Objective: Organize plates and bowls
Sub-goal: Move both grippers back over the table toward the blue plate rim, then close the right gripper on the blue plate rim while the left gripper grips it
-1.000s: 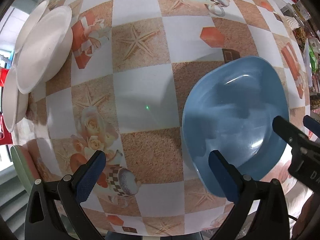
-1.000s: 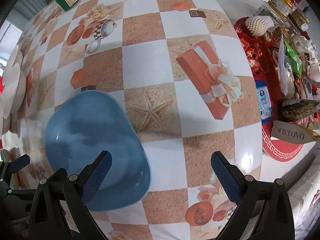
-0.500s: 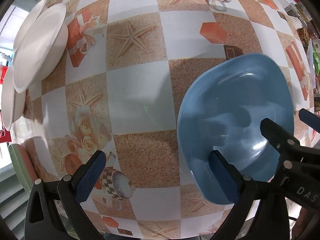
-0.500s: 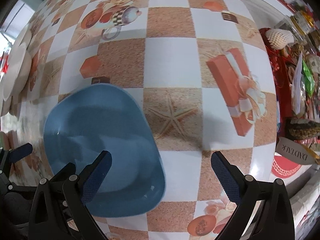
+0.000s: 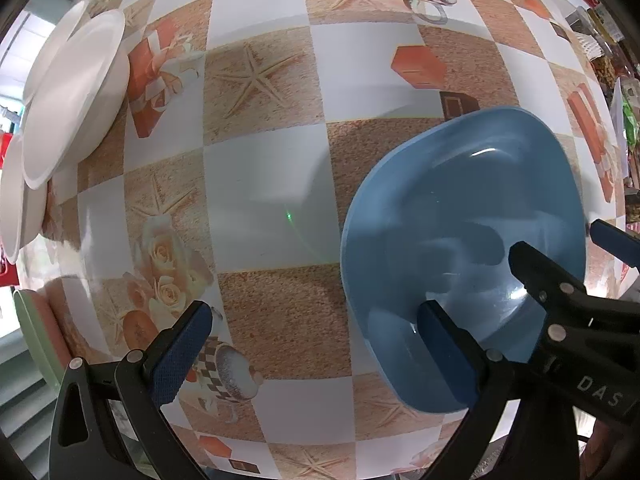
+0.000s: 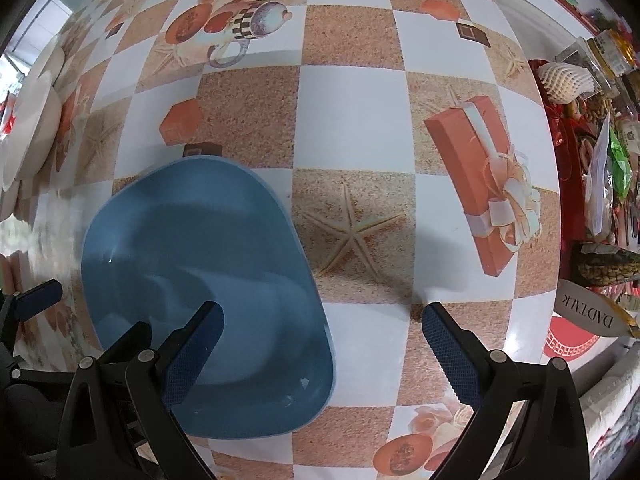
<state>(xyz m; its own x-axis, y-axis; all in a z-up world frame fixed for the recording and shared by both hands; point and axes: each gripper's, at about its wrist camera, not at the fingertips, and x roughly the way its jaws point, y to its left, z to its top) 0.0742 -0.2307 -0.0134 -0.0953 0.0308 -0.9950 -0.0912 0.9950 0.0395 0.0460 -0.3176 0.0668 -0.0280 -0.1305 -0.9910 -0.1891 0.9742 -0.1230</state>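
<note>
Left wrist view: the left gripper (image 5: 312, 344) hovers with jaws wide open, holding nothing. The blue bowl (image 5: 460, 216) rests on the tabletop (image 5: 260, 176), its rim under the right finger. White plates (image 5: 68, 96) are stacked far left.

Right wrist view: the right gripper (image 6: 324, 348) is also wide open and empty, straddling the bowl's (image 6: 192, 256) near rim. Centre one finger inside the rim before closing.

Blue bowl (image 5: 460, 208): glossy smooth plastic. Tablecloth (image 5: 264, 184): shiny, smooth. White plates (image 5: 68, 92): matt.
</note>
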